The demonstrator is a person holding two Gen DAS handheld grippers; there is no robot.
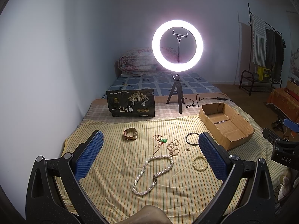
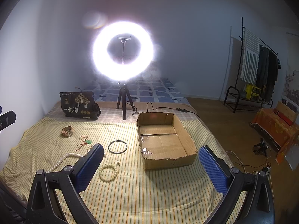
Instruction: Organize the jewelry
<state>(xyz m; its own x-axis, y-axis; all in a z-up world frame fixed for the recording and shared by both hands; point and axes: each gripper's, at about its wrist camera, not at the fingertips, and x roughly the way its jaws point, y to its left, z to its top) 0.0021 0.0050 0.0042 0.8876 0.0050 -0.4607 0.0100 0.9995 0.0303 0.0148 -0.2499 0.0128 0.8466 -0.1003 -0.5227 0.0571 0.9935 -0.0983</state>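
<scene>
Jewelry lies on a yellow striped cloth: a pearl necklace, a cream bead bracelet, a beige bead string, a green pendant on red cord, a black ring bangle and a watch. An open cardboard box stands to the right, empty. My left gripper is open above the necklaces. My right gripper is open in front of the box, with the bracelet and bangle to its left.
A lit ring light on a tripod stands behind the cloth with its cable. A black snack bag stands at the back left. A wall runs along the left. A clothes rack and floor lie to the right.
</scene>
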